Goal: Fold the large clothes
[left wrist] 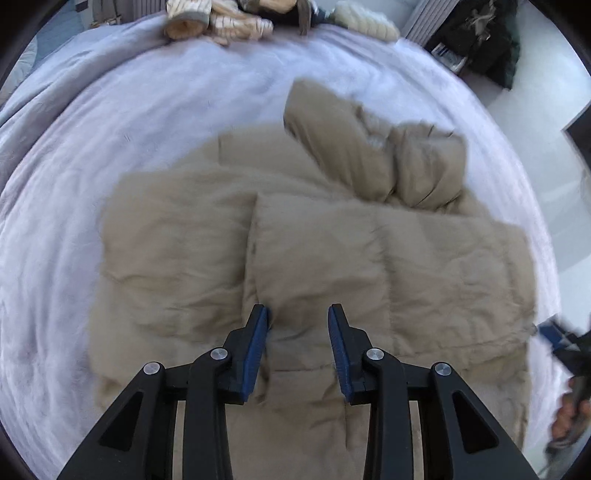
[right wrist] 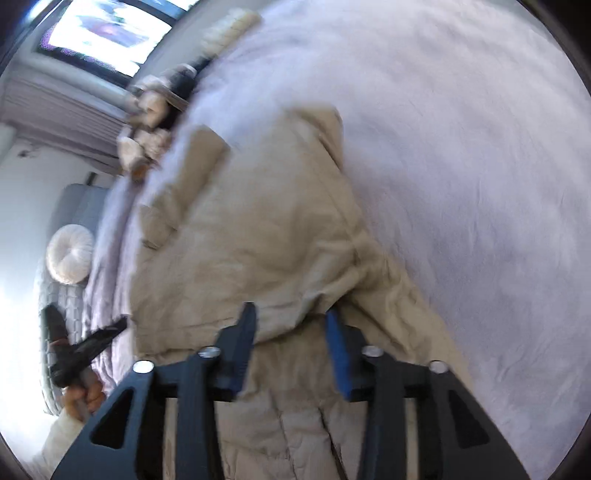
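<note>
A large beige puffer jacket (left wrist: 303,240) lies partly folded on a lavender bedspread (left wrist: 110,118); its hood and a sleeve are bunched at the far right. My left gripper (left wrist: 298,314) is open just above the jacket's near middle, holding nothing. In the right wrist view the same jacket (right wrist: 258,229) fills the middle. My right gripper (right wrist: 290,314) is open over a fold of the jacket, jaws on either side of the cloth and not closed on it. The right gripper shows at the left view's right edge (left wrist: 565,350), the left gripper at the right view's left edge (right wrist: 85,350).
A pile of cream and striped clothes (left wrist: 218,22) lies at the far edge of the bed. A round white cushion (right wrist: 70,258) sits beside the bed. Dark clothes (left wrist: 484,40) hang at the far right. A bright window (right wrist: 110,29) is beyond the bed.
</note>
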Demonstrator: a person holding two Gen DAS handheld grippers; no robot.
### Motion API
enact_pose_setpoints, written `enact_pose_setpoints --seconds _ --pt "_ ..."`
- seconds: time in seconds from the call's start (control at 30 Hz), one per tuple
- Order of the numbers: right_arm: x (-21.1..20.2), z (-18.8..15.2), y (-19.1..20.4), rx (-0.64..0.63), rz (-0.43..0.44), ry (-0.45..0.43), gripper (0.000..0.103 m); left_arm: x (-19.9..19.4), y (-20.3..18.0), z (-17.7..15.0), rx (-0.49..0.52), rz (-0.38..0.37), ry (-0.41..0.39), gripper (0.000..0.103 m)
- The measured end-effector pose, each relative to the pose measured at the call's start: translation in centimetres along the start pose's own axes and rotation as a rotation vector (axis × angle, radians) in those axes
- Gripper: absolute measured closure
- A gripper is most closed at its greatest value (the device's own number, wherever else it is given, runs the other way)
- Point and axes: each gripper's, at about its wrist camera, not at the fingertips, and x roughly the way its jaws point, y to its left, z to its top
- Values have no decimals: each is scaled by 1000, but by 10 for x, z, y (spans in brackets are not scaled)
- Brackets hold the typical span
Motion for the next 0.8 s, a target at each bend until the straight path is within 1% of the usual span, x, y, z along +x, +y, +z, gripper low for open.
enact_pose_setpoints --seconds 0.07,0.13,0.17,0.23,0.3,0.33,0.37,0.4,0.43,0.47,0.5,0.53,0.6,0.7,0.73,0.8 --pt "-11 18 -11 52 29 -73 46 17 -2 -2 -27 15 7 67" --pt "-6 41 -33 158 58 -99 45 24 3 -4 -54 16 4 67" --pt "-1 48 -42 196 73 -96 45 25 4 -5 -58 18 4 67" --pt "28 68 -66 311 122 -44 45 27 4 -4 -55 29 7 67" --pt "57 82 -76 392 209 7 46 28 1 -1 -50 42 12 67" --pt "67 87 -78 412 243 22 60 28 0 0 -50 49 11 67" --pt "75 93 -76 414 283 28 73 29 0 0 -51 57 9 67" --pt "81 102 -68 383 295 31 81 30 -3 2 -53 63 5 67" --pt "82 109 -60 336 253 21 86 33 -4 4 -55 69 2 67" --pt "86 114 -53 299 223 16 88 34 -6 3 -57 67 0 67" --pt "91 120 -47 233 150 20 89 36 -8 4 -59 62 -4 67" --pt "96 120 -46 198 90 29 89 37 -12 4 -56 58 -9 67" --pt "105 121 -51 165 24 42 89 40 -15 4 -37 58 -17 67" --pt "108 120 -55 177 -13 18 87 41 -18 2 -26 65 -20 67" --pt "103 120 -55 191 -20 -4 87 40 -17 2 -31 58 -21 67" --pt "88 115 -51 180 -54 -35 87 37 -13 -1 -39 47 -19 67"
